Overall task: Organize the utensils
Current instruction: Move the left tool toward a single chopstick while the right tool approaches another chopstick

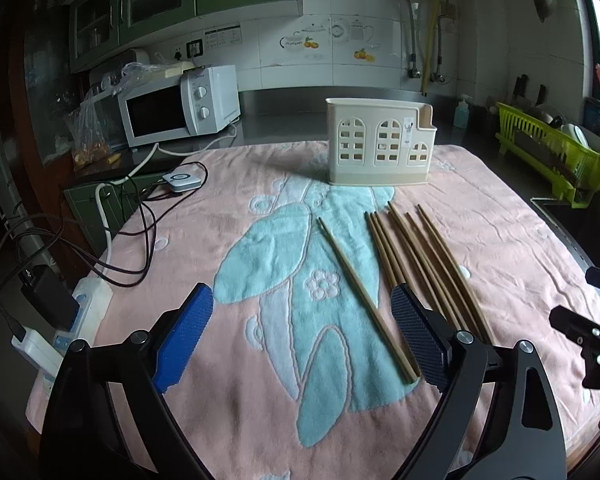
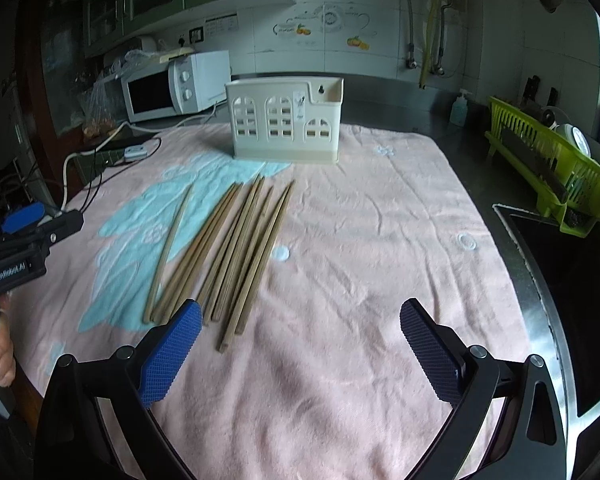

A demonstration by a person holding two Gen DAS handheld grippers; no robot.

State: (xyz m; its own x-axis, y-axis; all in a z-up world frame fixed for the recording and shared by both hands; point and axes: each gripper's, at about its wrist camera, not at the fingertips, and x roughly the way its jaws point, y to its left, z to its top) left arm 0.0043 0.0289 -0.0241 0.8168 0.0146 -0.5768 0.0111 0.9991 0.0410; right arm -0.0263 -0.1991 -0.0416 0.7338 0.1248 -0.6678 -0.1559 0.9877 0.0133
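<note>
Several wooden chopsticks (image 1: pixel 416 256) lie side by side on a pink and blue towel (image 1: pixel 180 240), with one single chopstick (image 1: pixel 360 288) apart to their left. They also show in the right wrist view (image 2: pixel 236 248), the single chopstick (image 2: pixel 170 248) at the left. A cream utensil holder (image 1: pixel 380 142) with window cut-outs stands upright behind them, and in the right wrist view (image 2: pixel 286 122) too. My left gripper (image 1: pixel 302 320) is open and empty, just before the single chopstick's near end. My right gripper (image 2: pixel 300 332) is open and empty, right of the chopsticks' near ends.
A white microwave (image 1: pixel 180 106) stands back left, with cables and a power strip (image 1: pixel 80 312) off the towel's left edge. A green dish rack (image 2: pixel 552 168) and a dark sink (image 2: pixel 568 280) are on the right. A soap bottle (image 1: pixel 462 112) stands at the back.
</note>
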